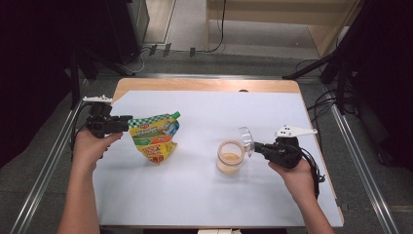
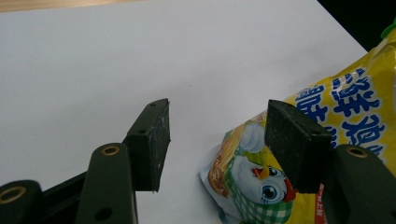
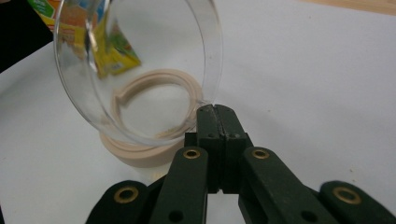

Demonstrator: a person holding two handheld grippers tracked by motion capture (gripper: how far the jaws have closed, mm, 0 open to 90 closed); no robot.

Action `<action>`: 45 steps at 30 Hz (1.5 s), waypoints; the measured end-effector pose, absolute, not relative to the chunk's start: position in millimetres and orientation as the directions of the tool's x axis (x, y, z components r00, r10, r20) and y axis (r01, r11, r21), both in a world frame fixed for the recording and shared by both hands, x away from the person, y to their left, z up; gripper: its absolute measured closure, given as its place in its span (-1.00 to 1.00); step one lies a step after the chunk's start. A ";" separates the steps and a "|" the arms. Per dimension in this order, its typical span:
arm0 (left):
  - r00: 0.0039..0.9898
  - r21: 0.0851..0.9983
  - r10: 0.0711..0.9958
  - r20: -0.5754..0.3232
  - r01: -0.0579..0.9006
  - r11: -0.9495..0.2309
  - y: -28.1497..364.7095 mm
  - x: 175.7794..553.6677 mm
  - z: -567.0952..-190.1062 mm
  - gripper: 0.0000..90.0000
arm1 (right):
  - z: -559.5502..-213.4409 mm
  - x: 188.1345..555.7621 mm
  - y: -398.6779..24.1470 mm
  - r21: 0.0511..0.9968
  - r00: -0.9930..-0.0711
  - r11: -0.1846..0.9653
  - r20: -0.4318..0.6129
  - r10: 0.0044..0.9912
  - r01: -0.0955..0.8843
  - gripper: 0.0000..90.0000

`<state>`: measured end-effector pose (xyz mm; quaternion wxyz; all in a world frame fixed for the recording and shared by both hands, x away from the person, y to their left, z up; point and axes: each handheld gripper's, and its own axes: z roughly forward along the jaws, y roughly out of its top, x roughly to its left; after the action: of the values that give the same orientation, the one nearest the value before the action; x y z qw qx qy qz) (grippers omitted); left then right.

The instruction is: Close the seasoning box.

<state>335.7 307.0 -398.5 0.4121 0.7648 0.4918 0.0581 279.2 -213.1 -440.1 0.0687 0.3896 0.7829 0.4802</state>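
A: Where was everything?

B: Right gripper (image 1: 254, 147) pinched the clear lid (image 1: 246, 139) tight, centre-right, over the jar (image 1: 230, 157). Left gripper (image 2: 215, 140) gaped beside the pouch (image 1: 155, 136). I'd level the lid first.

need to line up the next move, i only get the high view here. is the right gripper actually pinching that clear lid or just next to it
Observer: The right gripper is shut on the rim of the clear lid; its jaws meet flat on the edge.
Operator: and the lid, is it on the jar
Observer: No, it is held tilted above the open jar, whose beige rim shows through the lid.
Operator: left one holding the pouch?
Observer: No. The left gripper is open, with bare white table between its jaws; the yellow pouch lies behind the jaw that shows at right in the left gripper view.
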 end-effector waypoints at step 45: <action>0.508 0.682 0.798 -0.324 0.710 -0.175 307.4 337.0 -405.0 -0.08 | -481.0 296.7 -261.1 0.828 -0.625 0.250 0.147 0.767 0.502 -0.33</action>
<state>337.0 307.4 -405.0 0.4116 0.7646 0.4931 0.0533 296.7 -261.1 -481.0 0.1451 0.4081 0.7773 0.4564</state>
